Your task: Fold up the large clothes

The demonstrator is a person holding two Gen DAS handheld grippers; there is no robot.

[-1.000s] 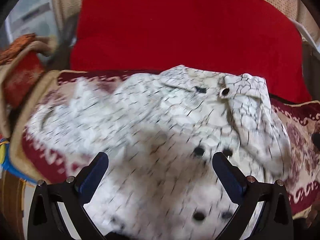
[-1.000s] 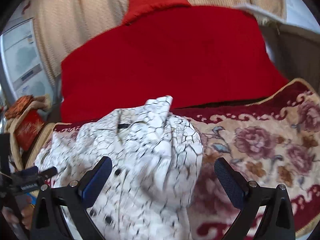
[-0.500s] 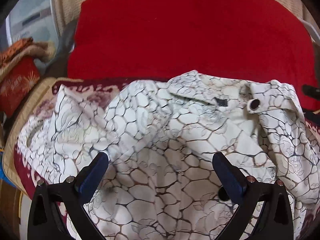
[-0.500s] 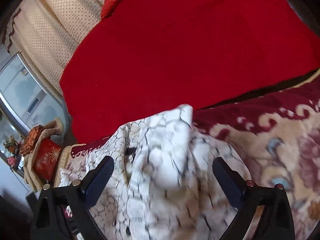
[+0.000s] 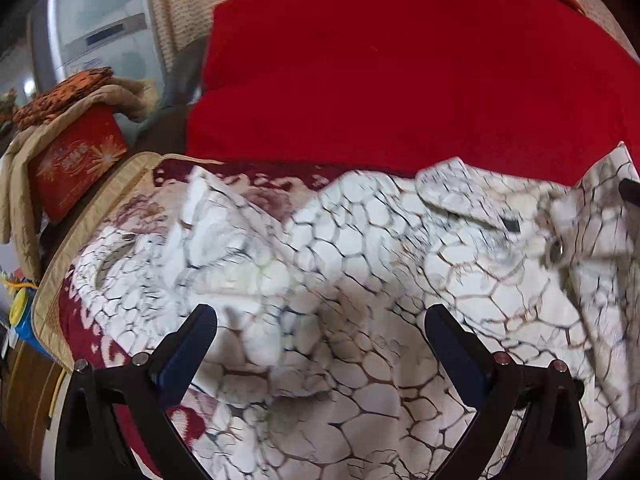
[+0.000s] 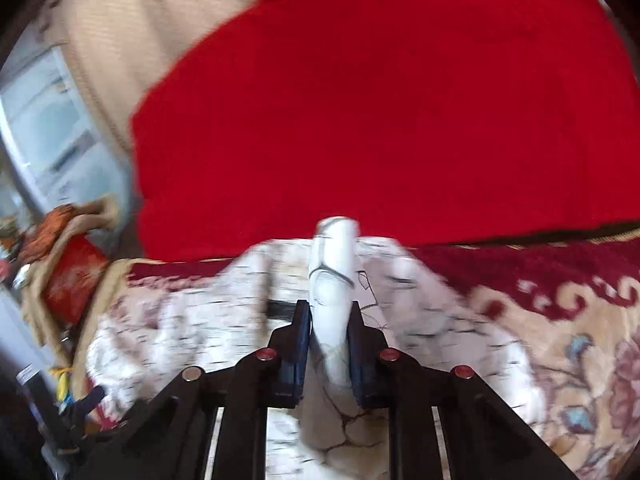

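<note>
Right gripper (image 6: pixel 328 320) pinched on a raised ridge of the white crackle-print shirt (image 5: pixel 360 280).
We hold the left gripper (image 5: pixel 320 344) wide open above the shirt, which lies rumpled on the floral blanket (image 6: pixel 560 320). We judge it soft, light, limp; the collar edge or shoulder seam offers the best hold.

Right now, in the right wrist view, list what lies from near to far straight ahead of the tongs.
Right tongs shut on a fold of the white crackle-print shirt → dark red border of the floral blanket → red cushion → beige curtain.
</note>
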